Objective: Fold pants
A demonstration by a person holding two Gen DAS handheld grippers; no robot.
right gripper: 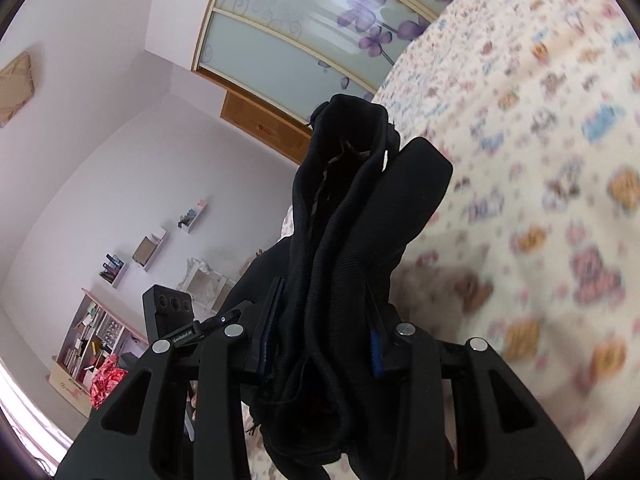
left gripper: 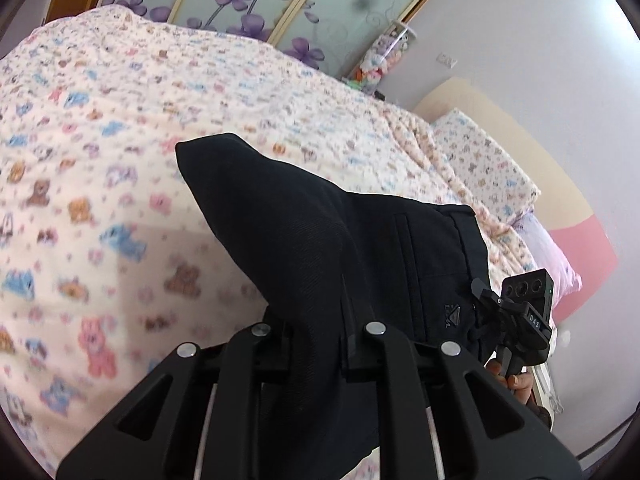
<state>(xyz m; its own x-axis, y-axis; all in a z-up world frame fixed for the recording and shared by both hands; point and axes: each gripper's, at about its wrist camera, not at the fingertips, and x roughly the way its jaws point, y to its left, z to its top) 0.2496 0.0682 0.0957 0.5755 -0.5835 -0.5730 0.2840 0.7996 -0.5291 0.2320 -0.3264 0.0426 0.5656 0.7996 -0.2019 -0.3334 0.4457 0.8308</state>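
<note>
The black pants [left gripper: 320,232] hang lifted above the bed, folded lengthwise, with a back pocket and a small logo showing. My left gripper [left gripper: 320,344] is shut on the pants' cloth, which drapes over and hides its fingertips. My right gripper [right gripper: 320,320] is shut on a thick bunch of the pants [right gripper: 344,208], near the waistband; blue finger pads [right gripper: 375,354] show at the cloth's sides. The right gripper also shows in the left wrist view [left gripper: 520,316] at the pants' right edge, held by a hand.
The bed [left gripper: 120,160] has a cream quilt printed with cartoon animals. A pillow [left gripper: 488,164] and a pink headboard [left gripper: 576,248] lie to the right. A wardrobe with purple flower glass doors [left gripper: 248,0] stands behind. Shelves and a desk [right gripper: 96,344] stand by the wall.
</note>
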